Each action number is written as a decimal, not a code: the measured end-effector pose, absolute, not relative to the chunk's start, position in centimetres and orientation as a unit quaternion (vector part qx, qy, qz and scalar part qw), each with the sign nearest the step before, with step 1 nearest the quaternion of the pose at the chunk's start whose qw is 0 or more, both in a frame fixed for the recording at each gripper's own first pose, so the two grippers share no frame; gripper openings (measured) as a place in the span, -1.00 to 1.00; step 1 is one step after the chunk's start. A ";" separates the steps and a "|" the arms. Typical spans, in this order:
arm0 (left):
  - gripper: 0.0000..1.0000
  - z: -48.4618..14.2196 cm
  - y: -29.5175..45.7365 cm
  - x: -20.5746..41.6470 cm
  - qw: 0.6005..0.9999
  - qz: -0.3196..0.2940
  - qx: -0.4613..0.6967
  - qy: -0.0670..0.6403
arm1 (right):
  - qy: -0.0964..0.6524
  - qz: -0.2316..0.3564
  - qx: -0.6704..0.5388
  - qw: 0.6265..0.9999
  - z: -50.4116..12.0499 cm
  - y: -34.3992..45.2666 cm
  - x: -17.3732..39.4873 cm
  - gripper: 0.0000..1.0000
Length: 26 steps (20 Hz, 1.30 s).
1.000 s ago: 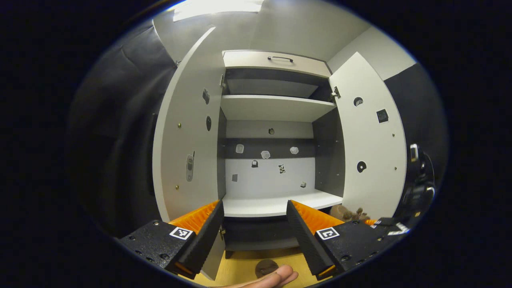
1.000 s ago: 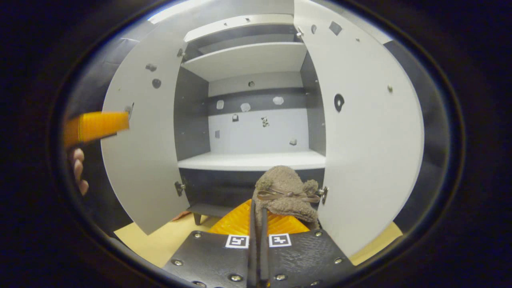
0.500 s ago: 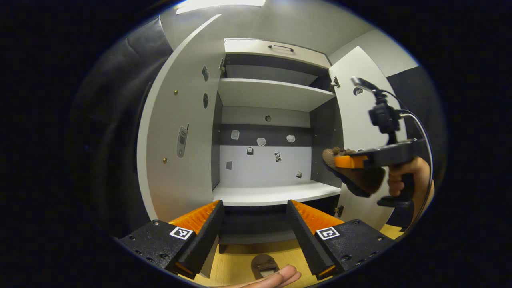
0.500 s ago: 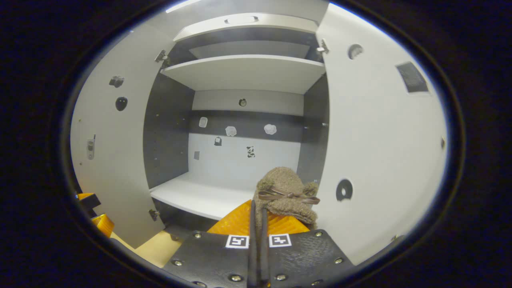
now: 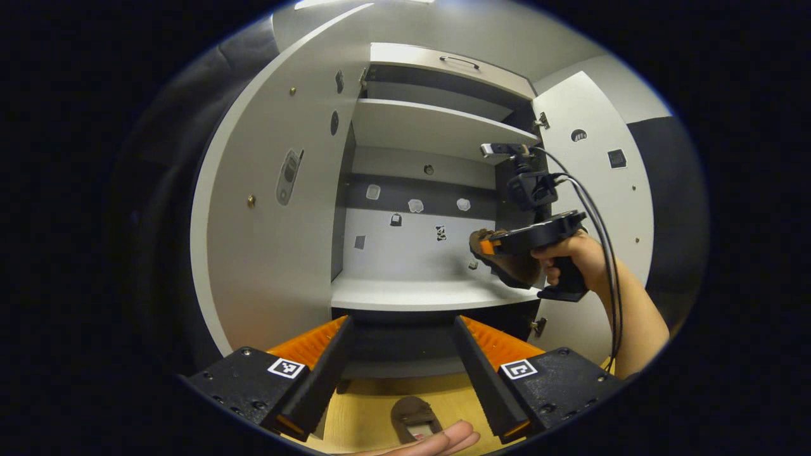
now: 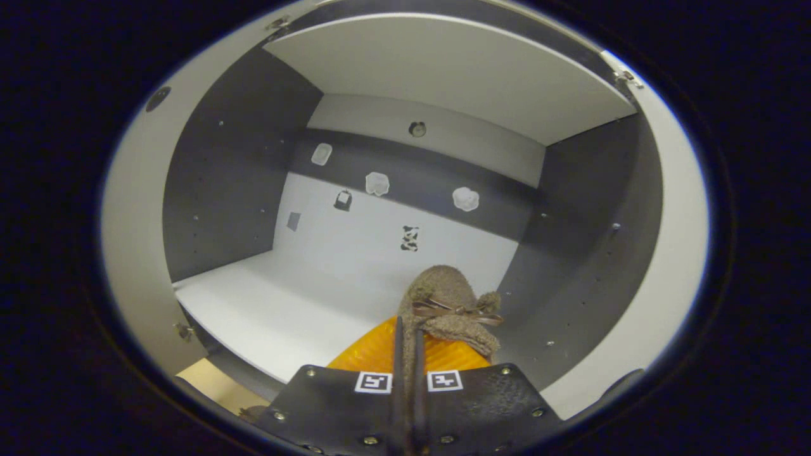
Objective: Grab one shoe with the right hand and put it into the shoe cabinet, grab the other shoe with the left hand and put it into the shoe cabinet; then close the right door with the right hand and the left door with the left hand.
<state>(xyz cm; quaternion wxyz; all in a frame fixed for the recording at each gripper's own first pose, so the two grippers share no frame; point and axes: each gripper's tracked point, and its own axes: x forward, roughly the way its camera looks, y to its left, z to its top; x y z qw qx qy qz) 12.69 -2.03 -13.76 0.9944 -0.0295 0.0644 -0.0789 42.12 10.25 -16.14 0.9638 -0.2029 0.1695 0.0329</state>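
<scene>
Brown fuzzy shoe [image 6: 451, 305] clamped in right gripper [image 6: 405, 354], second shoe [image 5: 413, 415] on floor, two doors open

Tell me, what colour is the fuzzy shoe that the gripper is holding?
The shoe is brown with a darker brown bow, best seen in the right gripper view.

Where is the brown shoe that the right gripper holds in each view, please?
Left gripper view: the brown shoe is right of centre, held above the shelf's right end.
Right gripper view: it is bottom centre, just beyond the closed fingers.
Shared landmark: the black-and-white sticker on the cabinet's back wall.
</scene>
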 end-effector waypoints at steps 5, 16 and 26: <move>0.93 -14.4 -1.8 13.1 0.994 -0.088 -0.017 0.067 | 0.213 0.010 -0.240 0.947 -20.2 7.5 47.5 -0.88; 0.92 -16.1 -3.2 13.7 0.990 -0.106 -0.010 0.088 | 0.278 0.021 -0.158 0.947 -21.9 6.2 47.6 -0.02; 0.93 -23.0 -4.1 14.2 0.983 -0.101 -0.025 0.153 | 0.143 0.024 -0.066 0.987 -12.0 8.6 37.7 0.93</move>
